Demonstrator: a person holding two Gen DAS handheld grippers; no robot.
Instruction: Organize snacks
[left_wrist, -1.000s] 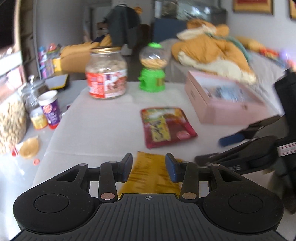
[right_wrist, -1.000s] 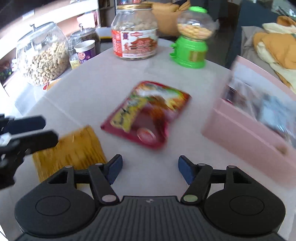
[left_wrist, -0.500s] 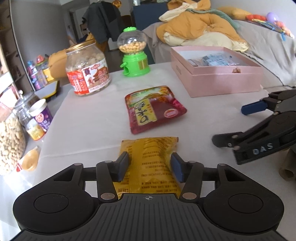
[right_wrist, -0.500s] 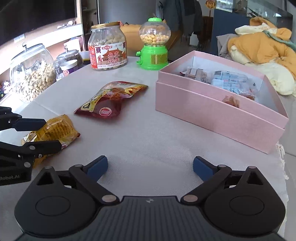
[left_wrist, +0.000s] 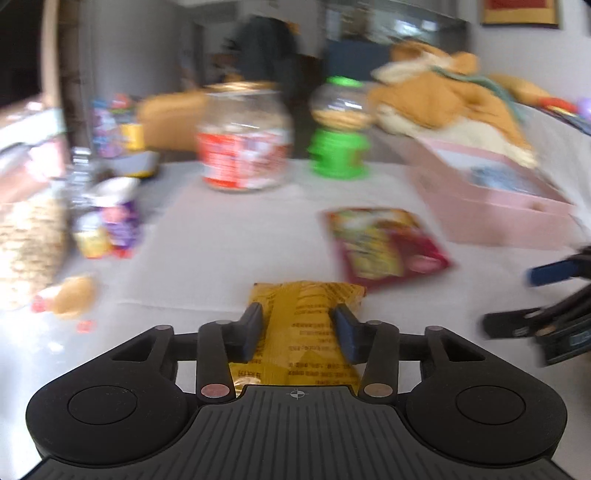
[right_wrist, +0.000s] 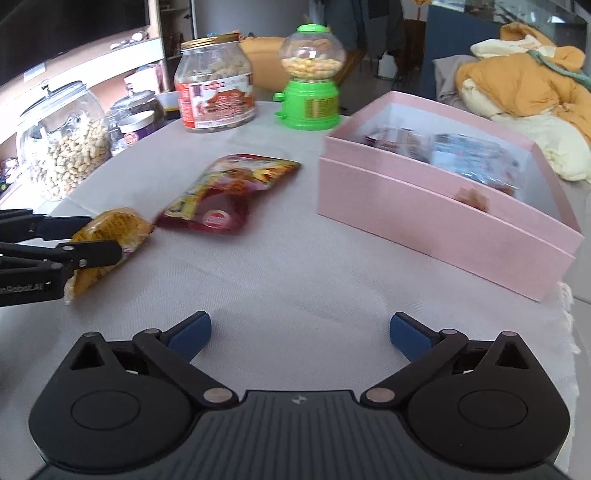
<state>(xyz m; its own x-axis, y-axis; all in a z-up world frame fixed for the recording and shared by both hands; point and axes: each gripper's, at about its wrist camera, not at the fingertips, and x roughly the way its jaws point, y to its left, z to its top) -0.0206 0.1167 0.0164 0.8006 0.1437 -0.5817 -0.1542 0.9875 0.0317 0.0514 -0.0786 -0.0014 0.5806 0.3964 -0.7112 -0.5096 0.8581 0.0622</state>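
- Our left gripper (left_wrist: 297, 326) has its two fingers closed in on the yellow snack packet (left_wrist: 306, 325), one pad on each long side, so the packet sits lengthwise between them and points away from us.
- In the right wrist view the yellow snack packet bulges between the left gripper's fingers near the left edge of the table (right_wrist: 295, 266); it seems lifted a little at the far end, though the left view is too blurred for us to say whether it has left the cloth.
- We judge this side-on pinch suits a soft, puffy bag: it gives under the pads rather than slipping out.
- Our right gripper (right_wrist: 299, 332) hovers low over bare cloth with its jaws spread wide and nothing between them, probably kept free for the next packet.
- The red snack pouch (right_wrist: 229, 192) lies flat on the table, just beyond the yellow packet and between it and the pink box (right_wrist: 436, 218).
- The pink box stands open at the right with wrapped snacks already inside, so we take it as the place the loose packets belong.
- The peanut jar (right_wrist: 214, 98) and the green candy dispenser (right_wrist: 310, 79) stand upright at the far side, well apart from our grippers and out of the carrying path.
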